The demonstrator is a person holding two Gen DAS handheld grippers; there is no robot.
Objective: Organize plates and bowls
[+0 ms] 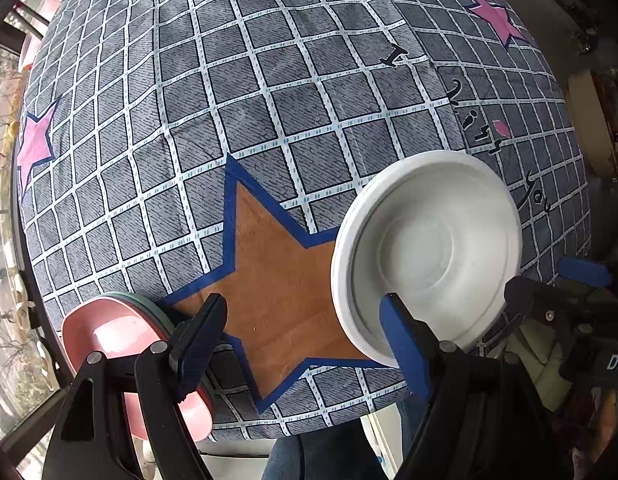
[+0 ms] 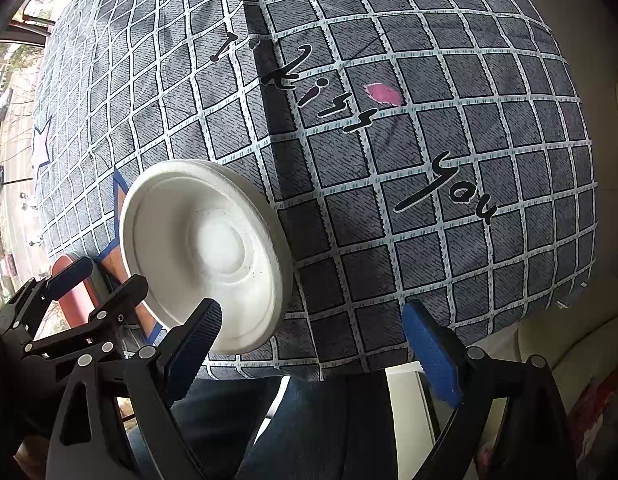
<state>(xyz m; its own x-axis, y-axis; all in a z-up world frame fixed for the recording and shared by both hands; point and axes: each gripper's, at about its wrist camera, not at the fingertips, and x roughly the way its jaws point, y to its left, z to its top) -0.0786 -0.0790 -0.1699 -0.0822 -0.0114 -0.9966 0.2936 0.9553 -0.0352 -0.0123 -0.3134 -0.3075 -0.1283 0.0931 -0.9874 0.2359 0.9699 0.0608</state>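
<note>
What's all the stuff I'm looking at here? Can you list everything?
white plates: a stack, count unclear, white, on the cloth near its front edge.
pink plates: a stack, pink on top with a greenish rim below, at the cloth's front left corner.
tablecloth: one, grey checked with coloured stars and black writing, covering the table.
left hand-held gripper: one, black with blue pads, open above the orange star, holding nothing.
right hand-held gripper: one, same colours, open, holding nothing.

Table's covered in a grey checked cloth (image 1: 269, 92) with pink, blue and orange stars, "kiss you" lettering (image 2: 389, 132) toward 1 o'clock. Big windows (image 1: 5, 240) at 9 o'clock, daylight, bare trees outside.
</note>
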